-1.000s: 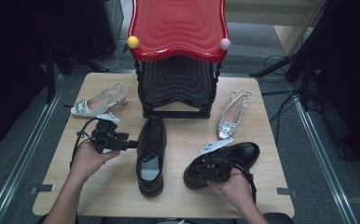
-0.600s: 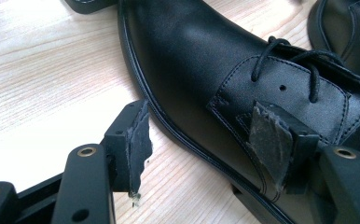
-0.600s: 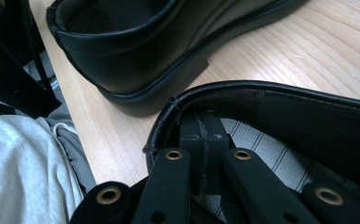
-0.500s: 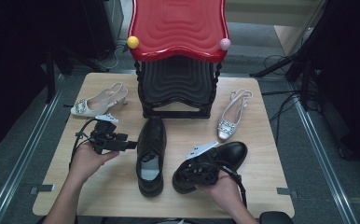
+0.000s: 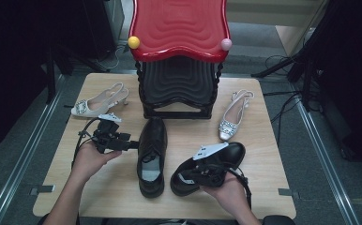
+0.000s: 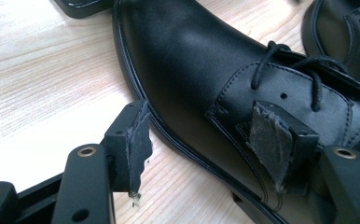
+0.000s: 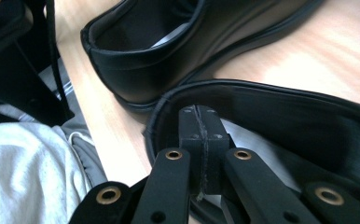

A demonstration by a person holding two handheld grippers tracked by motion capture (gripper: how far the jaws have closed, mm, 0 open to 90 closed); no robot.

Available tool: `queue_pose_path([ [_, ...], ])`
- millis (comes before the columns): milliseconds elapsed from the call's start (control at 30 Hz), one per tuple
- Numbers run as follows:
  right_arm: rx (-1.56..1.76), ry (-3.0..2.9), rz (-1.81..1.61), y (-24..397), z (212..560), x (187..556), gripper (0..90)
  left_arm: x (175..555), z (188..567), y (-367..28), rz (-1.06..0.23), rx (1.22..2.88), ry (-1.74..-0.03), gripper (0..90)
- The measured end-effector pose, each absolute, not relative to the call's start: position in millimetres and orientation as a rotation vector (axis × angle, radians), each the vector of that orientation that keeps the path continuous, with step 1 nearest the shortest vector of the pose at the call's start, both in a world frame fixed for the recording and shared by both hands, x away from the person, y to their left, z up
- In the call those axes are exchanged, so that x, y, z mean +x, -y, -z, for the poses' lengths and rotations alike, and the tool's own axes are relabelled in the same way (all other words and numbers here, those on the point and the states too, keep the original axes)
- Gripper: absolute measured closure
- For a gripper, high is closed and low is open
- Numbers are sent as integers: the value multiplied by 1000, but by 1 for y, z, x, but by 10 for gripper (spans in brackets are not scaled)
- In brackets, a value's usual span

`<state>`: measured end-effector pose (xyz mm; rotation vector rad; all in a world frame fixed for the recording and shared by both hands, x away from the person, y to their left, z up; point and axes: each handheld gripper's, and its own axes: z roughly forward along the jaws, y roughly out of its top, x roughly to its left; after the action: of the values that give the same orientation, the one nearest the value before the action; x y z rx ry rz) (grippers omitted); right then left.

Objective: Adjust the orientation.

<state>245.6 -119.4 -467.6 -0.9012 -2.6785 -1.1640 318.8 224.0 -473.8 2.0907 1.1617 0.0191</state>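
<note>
From above, two black leather lace-up shoes lie on the pale wooden surface (image 5: 118, 187): the left shoe (image 5: 152, 154) points toward the red-topped black plastic stool (image 5: 179, 56) at the far edge, and the right shoe (image 5: 207, 168) lies angled beside it, apart from it. A silver slingback heel with a jewelled buckle (image 5: 97, 104) rests at the far left and its mate (image 5: 234, 115) at the far right. Dark grey floor, metal rails and cables surround the surface.

The left gripper view adds what the high view cannot: the left tool (image 6: 206, 144) stands with its jaws wide apart, one worn pad (image 6: 138, 144) over bare wood just beside the welt of the left shoe (image 6: 192, 70), the other over the shoe's laced upper, neither pressing.

The right gripper view shows the right tool (image 7: 199, 135) with pads together, their tips inside the heel opening of the right shoe (image 7: 308, 121); whether the collar is pinched I cannot tell. The left shoe's heel (image 7: 141, 60) lies just beyond, and grey cloth sits at the lower left.
</note>
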Motion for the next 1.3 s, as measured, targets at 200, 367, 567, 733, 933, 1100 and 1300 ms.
queue_pose_path([
  [200,-1053,2666,1249,159,455,246,900,326,475,-221,-10,2091,-1160,385],
  [367,-1215,2680,1292,191,449,246,900,333,476,-220,-7,2097,-1151,388],
  [567,-1369,2719,1248,216,457,251,900,340,476,-217,10,2106,-1146,392],
  [733,-1543,2689,1193,245,471,264,900,342,476,-213,10,2114,-1136,394],
  [933,-1677,2646,1168,266,483,280,900,342,476,-212,5,2114,-1136,395],
  [1100,-1741,2607,1102,271,494,292,900,341,476,-213,9,2120,-1134,396],
  [1300,-1735,2557,1120,274,495,295,900,339,476,-214,9,2118,-1142,396],
])
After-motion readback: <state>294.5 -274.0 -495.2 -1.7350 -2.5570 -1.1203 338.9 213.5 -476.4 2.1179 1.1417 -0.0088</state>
